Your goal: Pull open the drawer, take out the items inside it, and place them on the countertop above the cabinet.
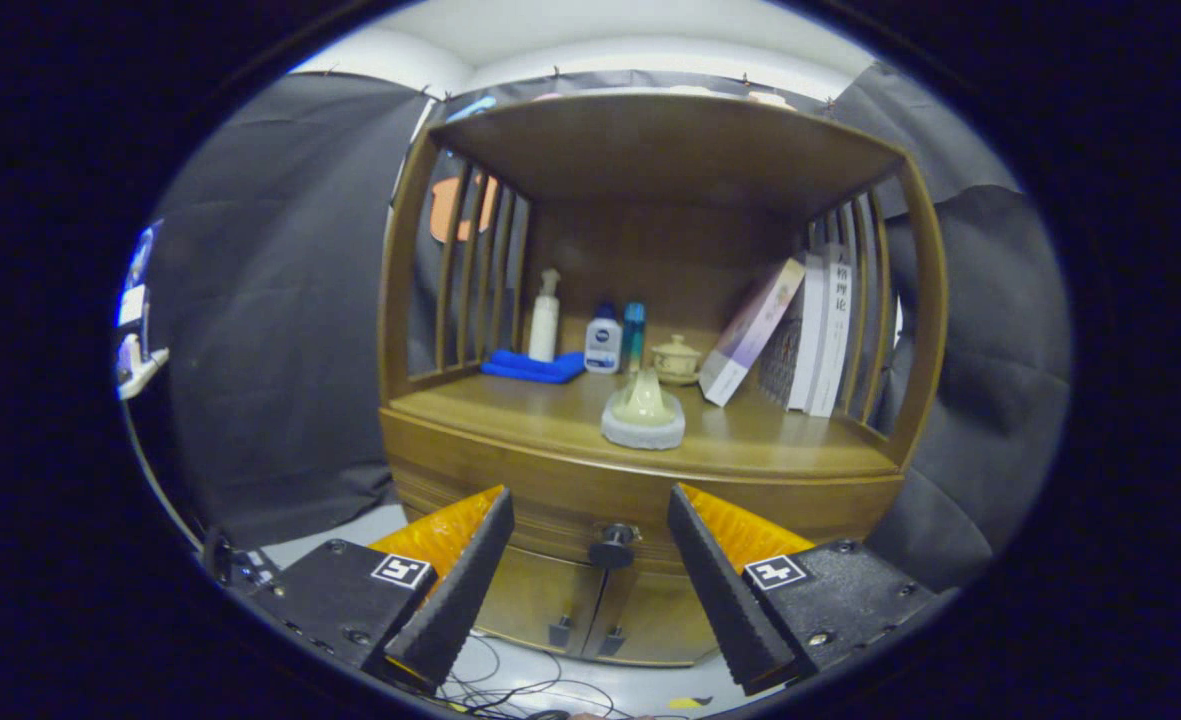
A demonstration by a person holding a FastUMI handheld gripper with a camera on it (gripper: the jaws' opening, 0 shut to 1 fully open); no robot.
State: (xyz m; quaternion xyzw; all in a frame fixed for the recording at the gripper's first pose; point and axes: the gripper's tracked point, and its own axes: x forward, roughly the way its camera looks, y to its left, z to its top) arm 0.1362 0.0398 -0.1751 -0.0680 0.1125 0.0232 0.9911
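Hand-held gripper (pixel 590 545) released, fingers spread. Drawer (pixel 550 500), apparently closed, at twelve o'clock; its knob (pixel 612 545) sits between the fingers, untouched.

drawer knob (pixel 612 545) between spread tool (pixel 590 520) fingers, below countertop (pixel 550 415)

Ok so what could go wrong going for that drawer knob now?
The claw is open, with the small dark knob beyond its tips, slightly off-centre; closing early could miss it or clip one side. A hard pull might also shake the countertop and tip the pale dish near its front edge.
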